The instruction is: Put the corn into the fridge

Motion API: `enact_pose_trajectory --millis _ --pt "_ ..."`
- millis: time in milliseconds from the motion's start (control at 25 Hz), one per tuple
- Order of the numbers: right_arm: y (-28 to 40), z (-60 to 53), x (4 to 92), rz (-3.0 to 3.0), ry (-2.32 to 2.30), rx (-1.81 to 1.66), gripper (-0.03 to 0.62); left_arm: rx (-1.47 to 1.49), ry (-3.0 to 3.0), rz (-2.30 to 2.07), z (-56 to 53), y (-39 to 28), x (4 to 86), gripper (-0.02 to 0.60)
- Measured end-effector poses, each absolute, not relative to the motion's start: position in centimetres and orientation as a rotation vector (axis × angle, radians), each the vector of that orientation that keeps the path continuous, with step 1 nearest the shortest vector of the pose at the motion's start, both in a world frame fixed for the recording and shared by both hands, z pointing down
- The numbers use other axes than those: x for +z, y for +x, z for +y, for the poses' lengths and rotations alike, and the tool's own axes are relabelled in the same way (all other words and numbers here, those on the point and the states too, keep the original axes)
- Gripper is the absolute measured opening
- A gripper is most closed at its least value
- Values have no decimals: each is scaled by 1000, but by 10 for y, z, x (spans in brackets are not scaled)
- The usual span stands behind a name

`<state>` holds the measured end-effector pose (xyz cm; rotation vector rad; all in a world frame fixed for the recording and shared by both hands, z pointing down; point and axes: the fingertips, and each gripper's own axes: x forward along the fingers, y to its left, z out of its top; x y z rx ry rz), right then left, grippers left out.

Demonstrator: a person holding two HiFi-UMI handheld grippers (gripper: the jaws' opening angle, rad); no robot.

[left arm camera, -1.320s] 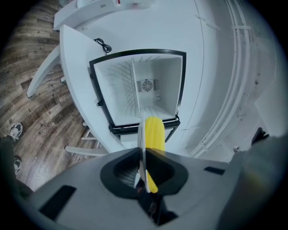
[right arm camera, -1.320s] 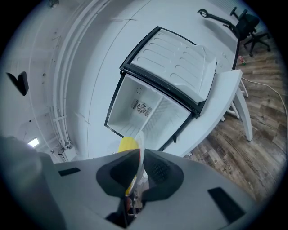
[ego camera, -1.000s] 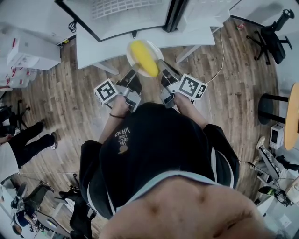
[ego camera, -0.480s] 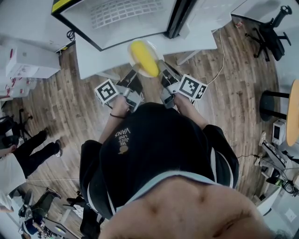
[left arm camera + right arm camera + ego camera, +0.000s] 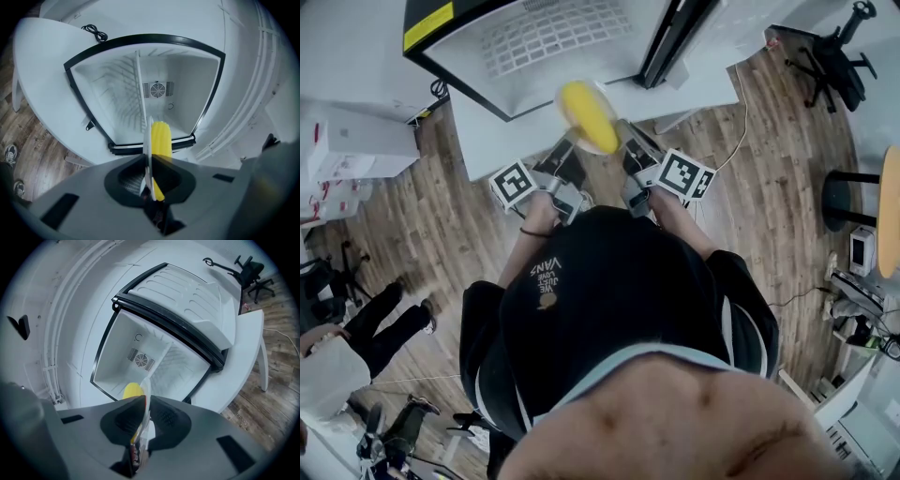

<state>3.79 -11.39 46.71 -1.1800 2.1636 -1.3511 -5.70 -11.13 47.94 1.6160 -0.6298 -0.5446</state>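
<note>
Now, with your left gripper (image 5: 149,187) and right gripper (image 5: 143,427) each clamped on opposite edges of the plate (image 5: 148,140), the corn (image 5: 161,138) lying across its middle, hold it level and ease straight into the open fridge (image 5: 183,93) on the desk (image 5: 42,75)

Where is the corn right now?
Head view, top centre: the corn lies on a white plate held at its rim by the left hand-held gripper and right hand-held gripper, in front of the open fridge, not inside yet.
</note>
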Motion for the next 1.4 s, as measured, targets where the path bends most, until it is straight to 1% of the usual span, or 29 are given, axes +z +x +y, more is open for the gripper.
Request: enact_pose_trajectory --millis 240,440,640,1400 --pt "45 -132 466 2123 -1222 -1331 37 -513 1627 -591 -134 -50 479 40" --pt "24 -136 466 2093 -1260 -1303 37 -494 1636 -546 -142 -70 479 40" --pt "28 -143 464 2073 -1275 -1290 37 -475 1651 -526 -151 -67 475 40" --pt "23 -191 455 2146 -1194 -1303 37 -530 1647 -578 -191 -71 465 40"
